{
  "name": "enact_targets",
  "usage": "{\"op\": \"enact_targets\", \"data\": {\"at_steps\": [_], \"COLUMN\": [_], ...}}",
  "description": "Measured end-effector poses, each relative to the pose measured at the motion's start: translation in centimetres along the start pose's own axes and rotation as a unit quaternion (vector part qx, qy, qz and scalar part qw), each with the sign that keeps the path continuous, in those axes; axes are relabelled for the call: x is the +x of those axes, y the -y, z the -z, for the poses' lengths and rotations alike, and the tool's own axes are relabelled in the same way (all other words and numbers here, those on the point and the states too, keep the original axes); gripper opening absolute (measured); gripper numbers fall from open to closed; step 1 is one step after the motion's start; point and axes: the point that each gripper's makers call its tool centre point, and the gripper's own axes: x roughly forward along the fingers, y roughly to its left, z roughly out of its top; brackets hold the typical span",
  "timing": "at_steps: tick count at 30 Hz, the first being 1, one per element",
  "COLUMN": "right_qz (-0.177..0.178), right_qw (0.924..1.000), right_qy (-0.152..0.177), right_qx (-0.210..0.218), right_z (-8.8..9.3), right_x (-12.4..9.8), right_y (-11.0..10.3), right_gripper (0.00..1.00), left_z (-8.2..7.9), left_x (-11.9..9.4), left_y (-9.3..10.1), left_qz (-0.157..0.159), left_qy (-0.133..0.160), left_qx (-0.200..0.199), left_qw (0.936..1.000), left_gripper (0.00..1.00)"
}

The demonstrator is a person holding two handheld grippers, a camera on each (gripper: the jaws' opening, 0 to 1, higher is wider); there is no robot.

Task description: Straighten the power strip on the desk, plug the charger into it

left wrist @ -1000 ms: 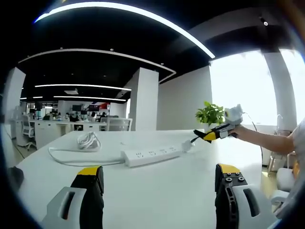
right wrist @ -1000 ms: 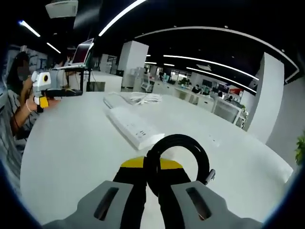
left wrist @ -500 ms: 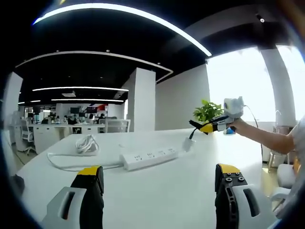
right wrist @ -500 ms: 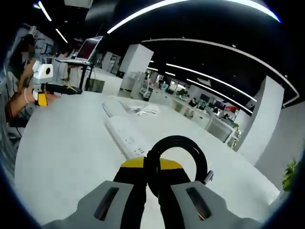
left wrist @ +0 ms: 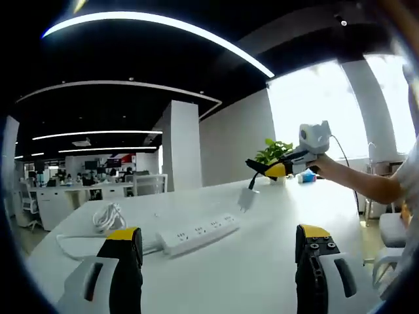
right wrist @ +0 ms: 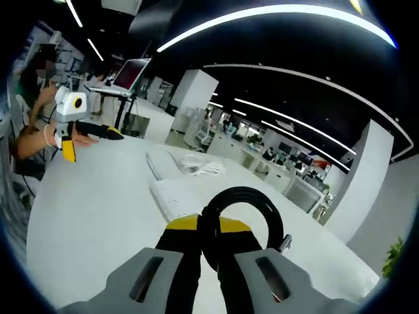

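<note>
In the left gripper view, the left gripper (left wrist: 219, 261) rises from the bottom edge with its two yellow-tipped jaws spread wide and nothing between them. Beyond them lies the white desk (left wrist: 262, 261). The white power strip (left wrist: 198, 232) rests on it at a slant, its near end partly hidden behind the left jaw. Its white cord (left wrist: 108, 218) runs off to the left and lies coiled in a loose bundle farther back; where the cord meets the strip is covered by the jaw.

At the right of this view a person's forearm (left wrist: 363, 183) reaches in, holding the right gripper (left wrist: 258, 169) above the desk. From its tips a short black cable hangs down to the white charger (left wrist: 247, 199), which is in the air above the far end of the strip, not touching it. A potted plant (left wrist: 275, 154) stands behind, partly masked by the gripper.

In the right gripper view, the right gripper (right wrist: 211, 245) has its jaws pressed together on a black cable (right wrist: 243, 203) that arches in a loop above them; the charger itself is hidden below. The power strip (right wrist: 171, 196) is cut off by the jaws at its near end. At far left the left gripper (right wrist: 88, 131) is small, and its jaw gap is hard to judge from there.
</note>
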Motion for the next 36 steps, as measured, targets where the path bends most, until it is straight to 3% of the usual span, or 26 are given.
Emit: {"op": "enact_targets", "data": {"at_steps": [4, 10, 18, 23, 28, 32, 34, 36], "right_qz": [-0.004, -0.004, -0.011, -0.022, -0.05, -0.064, -0.082, -0.092], "right_qw": [0.9999, 0.9998, 0.9994, 0.998, 0.9897, 0.9835, 0.9739, 0.9698], "right_qy": [-0.001, -0.001, 0.007, 0.007, 0.007, 0.01, 0.012, 0.003], "right_qx": [-0.011, -0.02, -0.031, -0.058, -0.134, -0.169, -0.211, -0.226], "right_z": [-0.7, -1.5, -2.4, -2.5, -2.5, -2.5, -2.6, -2.4], "right_x": [0.1, 0.2, 0.6, 1.0, 1.5, 1.6, 1.7, 1.8], "right_y": [0.1, 0.3, 0.0, -0.4, -1.2, -1.4, -1.9, -2.0], "right_gripper": [0.05, 0.05, 0.05, 0.05, 0.05, 0.05, 0.05, 0.05], "left_z": [-0.3, -0.5, 0.5, 0.7, 0.6, 0.6, 0.6, 0.7], "left_x": [0.9, 1.7, 2.4, 2.6, 2.6, 2.6, 2.7, 2.8], "left_y": [-0.2, 0.1, 0.2, 0.2, 0.2, 0.2, 0.2, 0.2], "left_qz": [0.009, 0.026, 0.031, 0.031, 0.032, 0.032, 0.032, 0.032], "left_qy": [-0.007, -0.001, -0.012, -0.014, -0.015, -0.016, -0.019, -0.021], "left_qx": [0.013, -0.006, -0.009, -0.008, -0.006, -0.003, -0.001, 0.001], "left_qw": [0.9998, 0.9996, 0.9994, 0.9994, 0.9994, 0.9994, 0.9993, 0.9993], "left_gripper": [0.99, 0.99, 0.99, 0.99, 0.99, 0.99, 0.99, 0.99]}}
